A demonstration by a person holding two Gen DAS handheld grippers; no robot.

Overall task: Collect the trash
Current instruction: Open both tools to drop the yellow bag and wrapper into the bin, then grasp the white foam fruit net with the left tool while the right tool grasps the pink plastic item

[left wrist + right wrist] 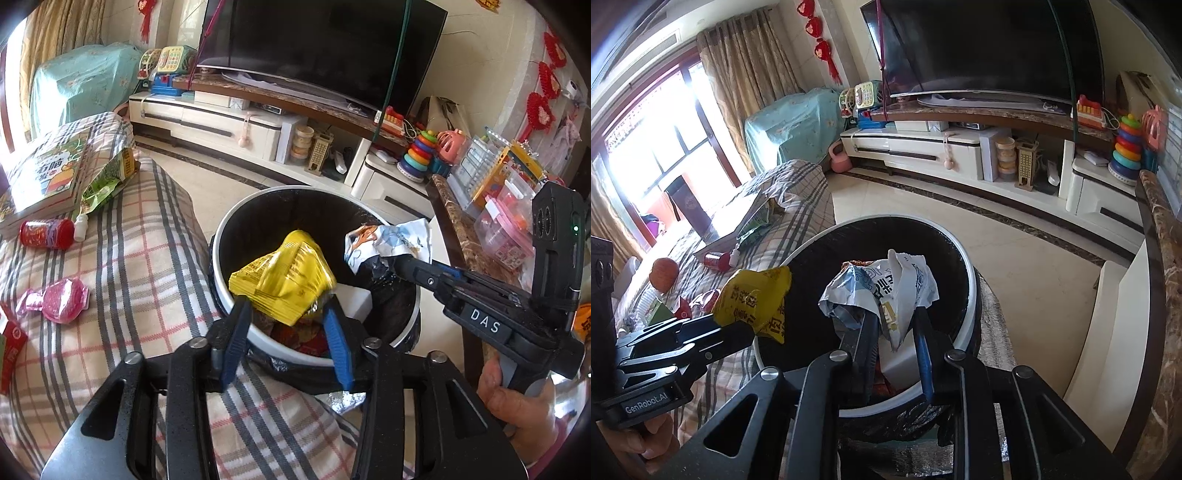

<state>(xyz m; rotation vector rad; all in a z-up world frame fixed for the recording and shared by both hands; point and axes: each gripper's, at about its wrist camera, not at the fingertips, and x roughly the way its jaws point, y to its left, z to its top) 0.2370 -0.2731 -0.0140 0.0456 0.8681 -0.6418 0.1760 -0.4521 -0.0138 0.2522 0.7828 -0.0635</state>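
We see the left hand-held gripper (286, 317) over the trash bin (236, 218), a crumpled yellow wrapper (282, 275) between its blue pads (234, 341); whether the pads press on it we cannot tell. The right hand-held gripper (895, 321) has a crumpled white-blue wrapper (882, 288) between its jaws above the same bin, contact also unclear. Bin is black-lined with a white rim, trash inside. On the plaid-covered couch (147, 258) lie a red bottle (46, 233), a pink candy-shaped pouch (61, 301) and a green packet (107, 177).
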